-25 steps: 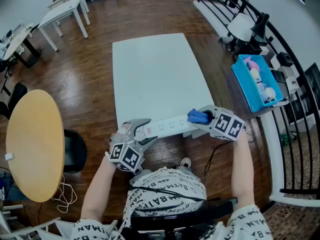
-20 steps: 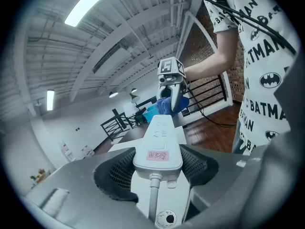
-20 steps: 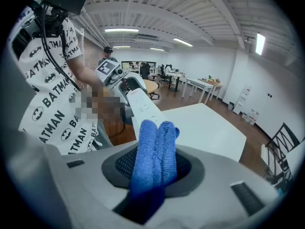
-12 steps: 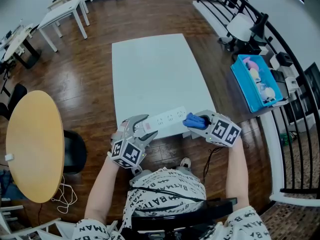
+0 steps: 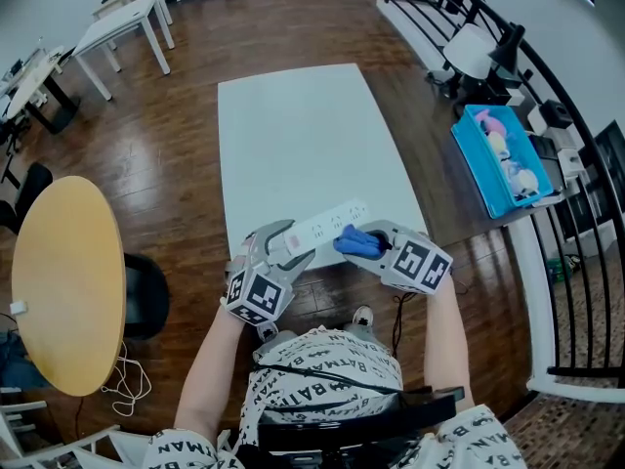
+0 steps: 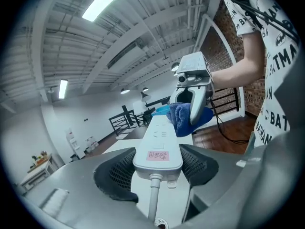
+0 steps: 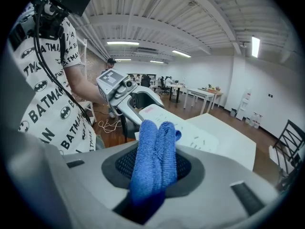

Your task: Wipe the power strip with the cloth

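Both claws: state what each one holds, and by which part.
Left claw grips the power strip at its cord end, across the two long sides. Right claw pinches the folded blue cloth, its free end sticking out forward.

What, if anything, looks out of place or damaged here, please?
Nothing stands out. The power strip sits straight in the left gripper, and the blue cloth, pinched in the right gripper, presses against it. No damage shows.
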Action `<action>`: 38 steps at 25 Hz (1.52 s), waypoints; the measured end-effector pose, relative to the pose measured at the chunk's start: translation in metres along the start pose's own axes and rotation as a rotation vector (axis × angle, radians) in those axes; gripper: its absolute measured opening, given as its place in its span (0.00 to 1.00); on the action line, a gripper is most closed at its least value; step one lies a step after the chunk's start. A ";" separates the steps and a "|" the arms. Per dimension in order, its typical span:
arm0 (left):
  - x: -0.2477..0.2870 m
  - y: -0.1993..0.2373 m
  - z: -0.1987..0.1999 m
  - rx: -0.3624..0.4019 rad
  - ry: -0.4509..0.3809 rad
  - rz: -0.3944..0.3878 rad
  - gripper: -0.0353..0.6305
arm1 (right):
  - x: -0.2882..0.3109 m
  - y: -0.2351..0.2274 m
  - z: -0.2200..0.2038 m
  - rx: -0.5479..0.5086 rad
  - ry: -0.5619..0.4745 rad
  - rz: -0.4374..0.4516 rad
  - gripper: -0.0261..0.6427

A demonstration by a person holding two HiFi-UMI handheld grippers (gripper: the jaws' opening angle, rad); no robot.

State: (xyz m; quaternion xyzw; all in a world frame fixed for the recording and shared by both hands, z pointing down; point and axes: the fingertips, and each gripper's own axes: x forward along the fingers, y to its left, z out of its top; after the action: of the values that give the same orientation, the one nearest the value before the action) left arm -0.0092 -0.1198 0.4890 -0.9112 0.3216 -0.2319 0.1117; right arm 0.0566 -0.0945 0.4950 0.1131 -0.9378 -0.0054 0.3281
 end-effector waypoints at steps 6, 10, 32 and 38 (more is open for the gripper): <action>0.005 0.008 -0.003 -0.040 -0.007 0.022 0.49 | 0.025 0.013 0.023 0.018 -0.066 0.016 0.24; 0.008 0.012 -0.007 -0.052 -0.007 0.015 0.49 | 0.033 0.012 0.025 0.045 -0.087 0.011 0.24; 0.084 -0.034 -0.162 -0.168 0.231 -0.288 0.49 | -0.002 -0.019 -0.091 0.396 -0.089 -0.224 0.24; 0.088 -0.039 -0.190 -0.159 0.305 -0.318 0.48 | 0.005 -0.028 -0.092 0.420 -0.094 -0.261 0.24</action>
State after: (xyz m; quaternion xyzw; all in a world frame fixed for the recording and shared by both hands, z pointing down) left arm -0.0218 -0.1565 0.6985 -0.9108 0.2045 -0.3555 -0.0481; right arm 0.1149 -0.1165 0.5679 0.2988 -0.9100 0.1422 0.2497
